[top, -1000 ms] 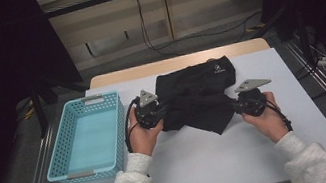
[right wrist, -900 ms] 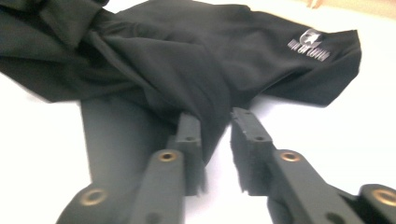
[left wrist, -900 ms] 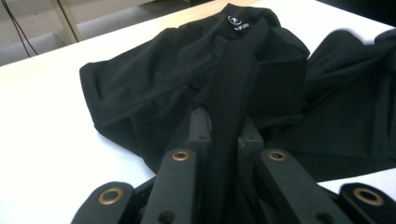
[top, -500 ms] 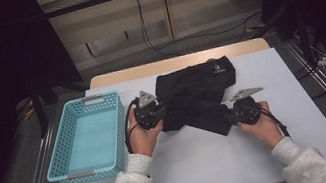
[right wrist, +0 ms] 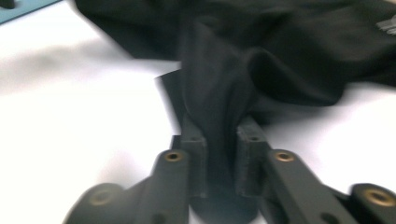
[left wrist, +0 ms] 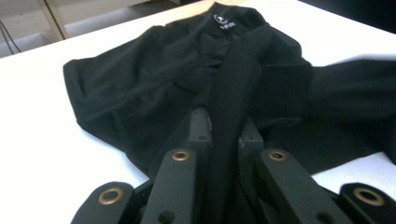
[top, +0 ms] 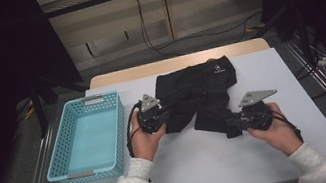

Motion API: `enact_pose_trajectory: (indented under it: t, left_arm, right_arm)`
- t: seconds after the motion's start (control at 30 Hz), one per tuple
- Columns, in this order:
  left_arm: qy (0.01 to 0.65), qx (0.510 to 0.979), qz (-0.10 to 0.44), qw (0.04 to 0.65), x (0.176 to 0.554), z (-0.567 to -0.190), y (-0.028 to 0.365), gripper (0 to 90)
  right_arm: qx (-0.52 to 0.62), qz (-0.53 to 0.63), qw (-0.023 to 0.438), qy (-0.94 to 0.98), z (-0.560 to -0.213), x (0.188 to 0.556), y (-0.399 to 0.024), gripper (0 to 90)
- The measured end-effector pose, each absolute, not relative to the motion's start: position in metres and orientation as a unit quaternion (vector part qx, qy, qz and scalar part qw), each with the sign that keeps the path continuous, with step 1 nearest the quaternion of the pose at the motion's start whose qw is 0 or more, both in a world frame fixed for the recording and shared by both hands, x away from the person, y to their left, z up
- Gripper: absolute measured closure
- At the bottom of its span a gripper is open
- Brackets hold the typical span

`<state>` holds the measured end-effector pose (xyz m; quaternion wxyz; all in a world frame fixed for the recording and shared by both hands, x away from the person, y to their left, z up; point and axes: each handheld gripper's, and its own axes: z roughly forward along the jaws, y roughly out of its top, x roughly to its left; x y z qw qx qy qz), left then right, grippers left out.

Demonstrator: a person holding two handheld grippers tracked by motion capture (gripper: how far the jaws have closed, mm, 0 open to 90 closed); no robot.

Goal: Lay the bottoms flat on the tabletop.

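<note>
Left gripper (top: 170,107) clamps fold of black garment (top: 201,87) at its near-left edge. Right gripper (top: 230,123) has jaws just opening, cloth bunched between, pads seemingly touching. Garment soft, matte, crumpled, small white logo at far end, lying mid white bench (top: 204,165), right of turquoise perforated basket (top: 67,161). Bare bench nearer than garment.

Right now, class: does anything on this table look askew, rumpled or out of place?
Yes: the black garment lies crumpled and unevenly bunched on the white table, pulled between the left gripper and right gripper. The blue basket sits straight; nothing looks spilled or damaged.
</note>
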<state>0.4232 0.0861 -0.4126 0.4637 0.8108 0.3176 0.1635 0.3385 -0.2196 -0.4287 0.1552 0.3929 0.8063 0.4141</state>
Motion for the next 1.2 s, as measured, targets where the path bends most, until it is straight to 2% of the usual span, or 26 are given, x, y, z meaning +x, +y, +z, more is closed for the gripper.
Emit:
enact_pose_trajectory:
  t: [0.07, 0.13, 0.2, 0.37, 0.5, 0.7, 0.77, 0.9, 0.97, 1.0, 1.03, 1.2]
  left_arm:
    - [0.315, 0.813, 0.166, 0.460, 0.422, -0.415, 0.088, 81.3]
    - [0.317, 0.814, 0.168, 0.456, 0.422, -0.417, 0.091, 81.3]
    - [0.320, 0.815, 0.170, 0.453, 0.422, -0.418, 0.096, 81.2]
    - [0.324, 0.814, 0.169, 0.451, 0.420, -0.422, 0.101, 81.2]
    - [0.320, 0.817, 0.169, 0.449, 0.417, -0.422, 0.099, 81.1]
    - [0.310, 0.820, 0.165, 0.451, 0.413, -0.422, 0.095, 80.9]
    - [0.309, 0.821, 0.163, 0.451, 0.412, -0.421, 0.096, 80.8]
    - [0.310, 0.821, 0.162, 0.451, 0.409, -0.421, 0.099, 80.7]
    - [0.311, 0.821, 0.165, 0.451, 0.408, -0.420, 0.102, 80.7]
    - [0.312, 0.819, 0.164, 0.452, 0.407, -0.420, 0.103, 80.7]
    - [0.314, 0.818, 0.164, 0.452, 0.407, -0.420, 0.103, 80.7]
    - [0.311, 0.820, 0.164, 0.452, 0.408, -0.421, 0.101, 80.7]
  right_arm:
    - [0.390, 0.408, 0.143, 0.813, -0.435, 0.339, -0.211, 63.3]
    - [0.387, 0.411, 0.146, 0.812, -0.435, 0.340, -0.210, 58.0]
    - [0.398, 0.421, 0.152, 0.801, -0.430, 0.341, -0.215, 48.1]
    - [0.441, 0.438, 0.182, 0.762, -0.422, 0.352, -0.245, 46.0]
    - [0.488, 0.410, 0.191, 0.747, -0.434, 0.366, -0.265, 46.5]
    - [0.478, 0.363, 0.158, 0.785, -0.460, 0.380, -0.240, 49.3]
    - [0.461, 0.359, 0.169, 0.794, -0.463, 0.380, -0.229, 46.6]
    - [0.452, 0.362, 0.176, 0.796, -0.464, 0.378, -0.220, 54.3]
    - [0.444, 0.373, 0.155, 0.800, -0.463, 0.377, -0.219, 76.8]
    - [0.446, 0.377, 0.148, 0.798, -0.464, 0.377, -0.220, 78.8]
    - [0.444, 0.375, 0.146, 0.800, -0.463, 0.377, -0.220, 88.0]
    - [0.459, 0.377, 0.148, 0.791, -0.452, 0.373, -0.239, 89.7]
